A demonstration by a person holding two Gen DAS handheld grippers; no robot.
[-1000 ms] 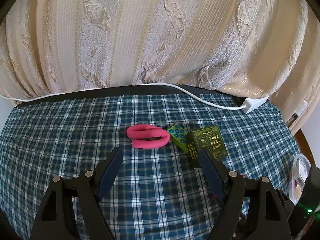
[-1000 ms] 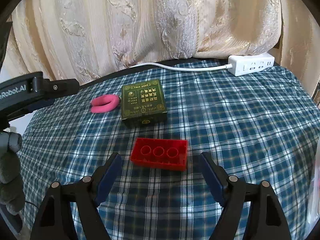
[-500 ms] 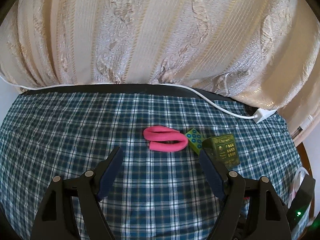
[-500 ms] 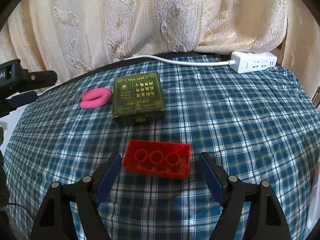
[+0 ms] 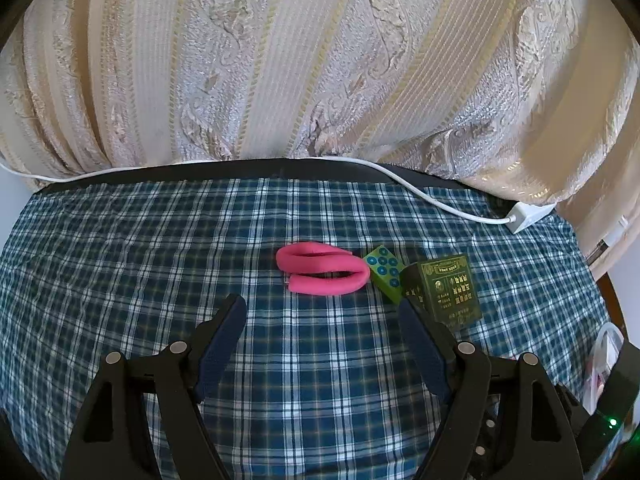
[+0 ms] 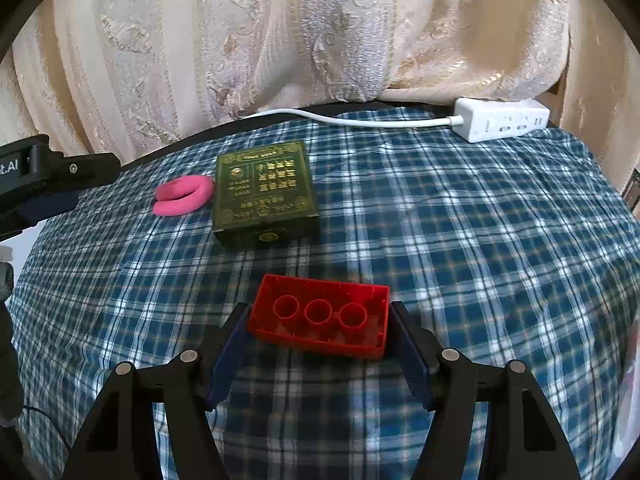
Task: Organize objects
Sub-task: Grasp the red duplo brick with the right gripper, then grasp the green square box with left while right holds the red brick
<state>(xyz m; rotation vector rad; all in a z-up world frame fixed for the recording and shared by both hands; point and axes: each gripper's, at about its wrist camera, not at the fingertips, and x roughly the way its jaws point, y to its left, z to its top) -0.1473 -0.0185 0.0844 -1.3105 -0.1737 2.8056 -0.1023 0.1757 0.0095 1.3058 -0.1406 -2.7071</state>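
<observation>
A round table wears a blue-and-white checked cloth (image 6: 460,232), soft and a little wrinkled, and behind it hangs a cream curtain (image 5: 320,60) with woven stripes and leaf patterns.

In the right wrist view, the red plastic brick (image 6: 320,326) lies upside down on the cloth, so its hollow underside with three round tubes faces up. The right gripper (image 6: 318,334) has its two dark blue padded fingers (image 6: 230,356) on the short ends of the brick, at 9 and 3 o'clock of it; the jaws look closed on the brick, or very nearly touching it.

At 11 o'clock from the brick, well apart, stands a dark green box (image 6: 266,190) with gold print, flat and rectangular. Just beside the box, at its 9 o'clock, lies a pink foam loop (image 6: 184,196), bent like a horseshoe. At 1 o'clock, at the far edge, rests a white power strip (image 6: 502,124) with its smooth cable.

In the left wrist view, the left gripper (image 5: 322,320) hangs above the cloth with jaws spread wide and nothing between them. At 12 o'clock from it lies the pink loop, then a small green block (image 5: 384,272) with blue dots, touching the box.
</observation>
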